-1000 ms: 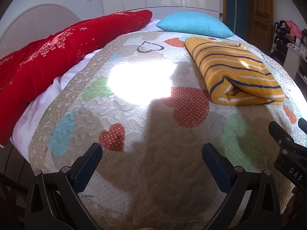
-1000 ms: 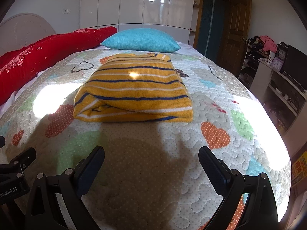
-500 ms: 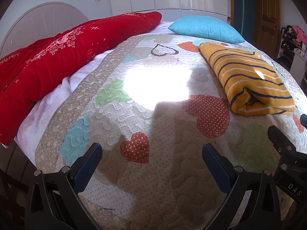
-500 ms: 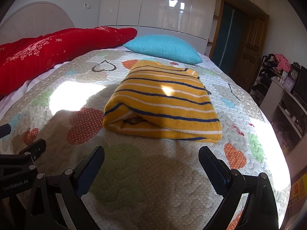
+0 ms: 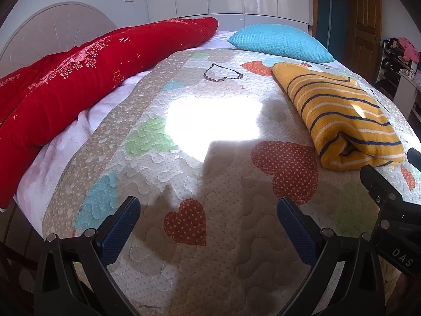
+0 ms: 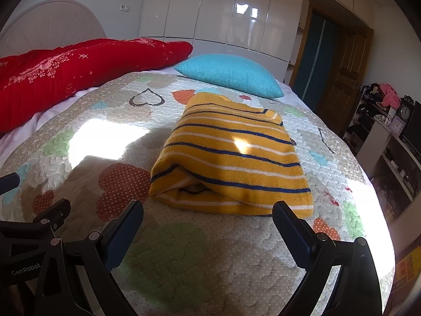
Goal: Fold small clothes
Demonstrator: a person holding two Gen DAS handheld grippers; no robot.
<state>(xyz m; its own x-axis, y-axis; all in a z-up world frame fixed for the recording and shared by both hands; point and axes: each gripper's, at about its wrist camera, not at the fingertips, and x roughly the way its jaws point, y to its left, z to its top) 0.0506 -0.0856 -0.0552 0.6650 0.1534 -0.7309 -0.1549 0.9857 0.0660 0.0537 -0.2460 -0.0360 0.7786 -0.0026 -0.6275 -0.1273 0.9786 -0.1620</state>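
A yellow garment with navy and white stripes [image 6: 231, 152] lies folded into a thick rectangle on the heart-patterned quilt [image 6: 184, 258]. In the left wrist view the folded garment [image 5: 342, 110] sits at the right side of the bed. My right gripper [image 6: 208, 226] is open just in front of the garment's near edge, nothing between its fingers. My left gripper [image 5: 209, 221] is open over bare quilt [image 5: 184, 184], left of the garment and apart from it. Each view shows part of the other gripper at its edge.
A long red cushion [image 5: 79, 79] runs along the left of the bed and a turquoise pillow [image 6: 229, 75] lies at the far end. White wardrobe doors [image 6: 236, 13] stand behind. Shelves with clutter [image 6: 389, 121] and a wooden door [image 6: 342, 71] are on the right.
Both grippers have tilted up and swung left, so the garment sits further right in each view. The garment has not moved; both grippers stay open.
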